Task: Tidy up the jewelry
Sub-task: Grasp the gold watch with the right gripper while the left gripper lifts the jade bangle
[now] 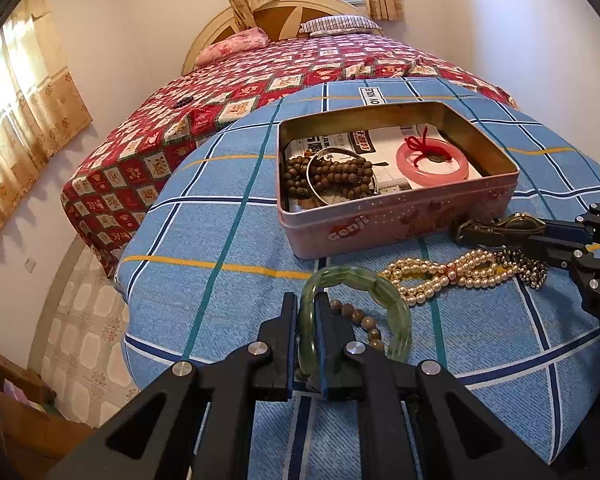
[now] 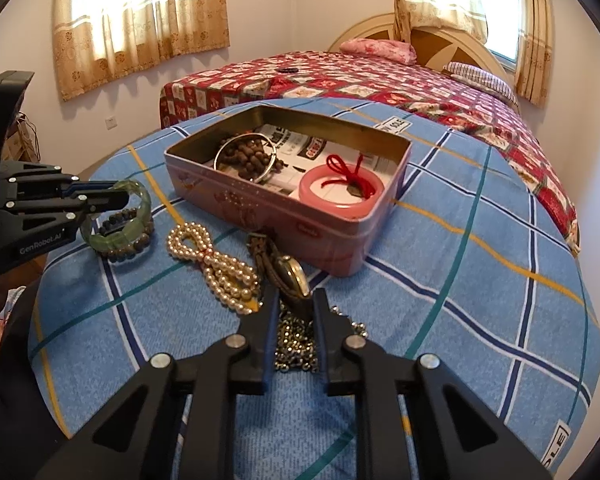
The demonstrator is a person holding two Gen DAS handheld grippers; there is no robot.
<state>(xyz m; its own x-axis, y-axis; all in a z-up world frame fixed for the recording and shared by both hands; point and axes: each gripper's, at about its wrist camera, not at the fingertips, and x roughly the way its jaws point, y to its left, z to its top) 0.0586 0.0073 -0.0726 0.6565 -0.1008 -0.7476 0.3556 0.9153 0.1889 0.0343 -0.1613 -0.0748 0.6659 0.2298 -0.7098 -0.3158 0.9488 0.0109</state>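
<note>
Tin: a pink rectangular tin (image 1: 400, 216) without a lid stands on the blue checked cloth (image 1: 228, 240), toward the cloth's far edge, next to the bed.
Tin contents: printed paper (image 2: 312, 148) lines the bottom; a pink bangle (image 1: 432, 164) tied with red cord (image 2: 346, 170) lies at one end, brown wooden beads (image 1: 328, 176) and a thin metal bangle (image 2: 246, 156) at the other.
Left gripper: the left gripper (image 1: 306, 300) has its fingers narrow, clamped on the rim of a green bangle (image 1: 384, 300), near the cloth's near edge.
Under the bangle: a string of grey-brown beads (image 1: 360, 320) lies on the cloth, partly inside the green ring.
Right gripper: the right gripper (image 2: 294, 300) has its fingers at either side of a watch (image 2: 290, 274), narrow; whether the pads press on it cannot be told.
Watch: it lies just beside the tin's near wall, strap pointing along it.
Between the grippers: a pearl necklace (image 2: 216, 268), looped and tied with red thread, lies on the cloth.
Beneath the right fingers: a heap of small dark metal beads (image 2: 296, 344).
Beyond: a bed with a red patterned cover (image 2: 380, 80).
</note>
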